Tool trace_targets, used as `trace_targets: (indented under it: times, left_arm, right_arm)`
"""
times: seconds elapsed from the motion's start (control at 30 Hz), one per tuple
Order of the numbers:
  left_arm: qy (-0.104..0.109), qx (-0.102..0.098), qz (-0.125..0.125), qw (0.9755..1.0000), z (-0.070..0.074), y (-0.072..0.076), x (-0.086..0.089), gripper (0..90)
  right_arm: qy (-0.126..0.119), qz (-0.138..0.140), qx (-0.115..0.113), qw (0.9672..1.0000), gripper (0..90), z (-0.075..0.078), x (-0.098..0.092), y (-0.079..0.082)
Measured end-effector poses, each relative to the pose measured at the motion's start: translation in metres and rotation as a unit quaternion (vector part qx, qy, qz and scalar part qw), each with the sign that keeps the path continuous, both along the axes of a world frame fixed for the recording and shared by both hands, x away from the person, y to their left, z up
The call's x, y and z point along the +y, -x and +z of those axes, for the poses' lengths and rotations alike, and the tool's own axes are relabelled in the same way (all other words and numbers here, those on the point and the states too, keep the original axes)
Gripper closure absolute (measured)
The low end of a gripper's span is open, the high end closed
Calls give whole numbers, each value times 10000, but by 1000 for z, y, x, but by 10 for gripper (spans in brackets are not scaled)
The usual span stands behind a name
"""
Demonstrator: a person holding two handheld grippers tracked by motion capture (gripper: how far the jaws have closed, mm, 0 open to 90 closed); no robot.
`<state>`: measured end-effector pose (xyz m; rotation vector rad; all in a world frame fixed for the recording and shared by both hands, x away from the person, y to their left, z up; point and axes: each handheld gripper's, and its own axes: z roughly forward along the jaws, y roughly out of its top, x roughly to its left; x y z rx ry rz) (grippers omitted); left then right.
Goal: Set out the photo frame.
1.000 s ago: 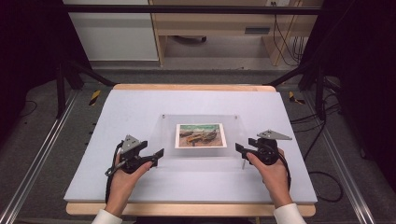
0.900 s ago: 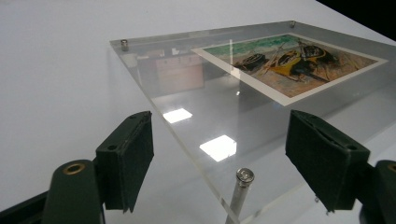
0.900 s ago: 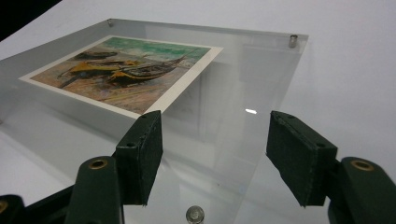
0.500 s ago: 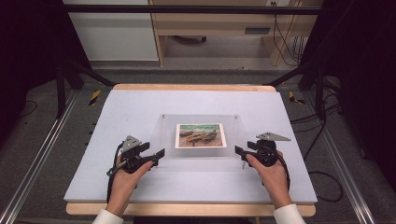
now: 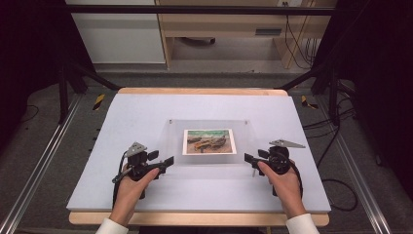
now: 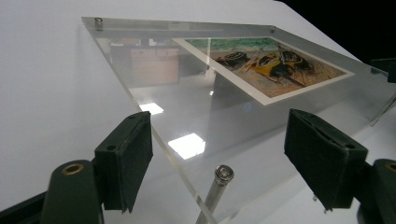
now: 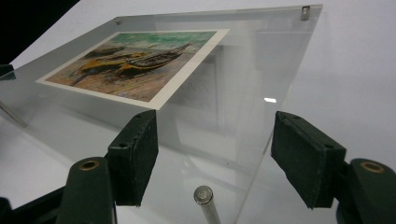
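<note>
Acrylic frame (image 5: 209,141) with a boat print (image 5: 209,141) lies flat at the centre of the high view, on the white table (image 5: 146,112). Left gripper (image 5: 168,161) sits at its lower left corner and right gripper (image 5: 247,158) at its lower right. Both have their jaws spread around a metal standoff post (image 6: 217,186), pads clear of it; the right gripper's jaws have just been opening.

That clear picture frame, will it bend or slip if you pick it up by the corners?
The clear frame looks like a thick, flat acrylic plate with straight edges, so it probably stays stiff. Its glossy face mirrors the lights, so it may be slippery between the pads. It stands on thin metal legs, so a push might make it tip or skid.
</note>
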<state>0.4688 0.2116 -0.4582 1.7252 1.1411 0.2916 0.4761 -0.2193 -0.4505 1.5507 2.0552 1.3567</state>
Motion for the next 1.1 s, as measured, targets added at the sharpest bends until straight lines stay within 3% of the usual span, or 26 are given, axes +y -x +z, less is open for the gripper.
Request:
trace_targets:
  times: [0.37,0.93,1.1]
  left_arm:
    - [349,315,-35,9989,-5,-5,5,214]
    - [469,488,-74,9977,-6,-10,7,207]
    - [510,535,-85,9972,-7,-11,8,207]
  right_arm:
    - [-134,-4,132,9998,286,-2,0,-1]
    - [-222,-47,272,9994,280,-1,0,-1]
    - [-350,-70,332,9988,272,-3,-1,-2]
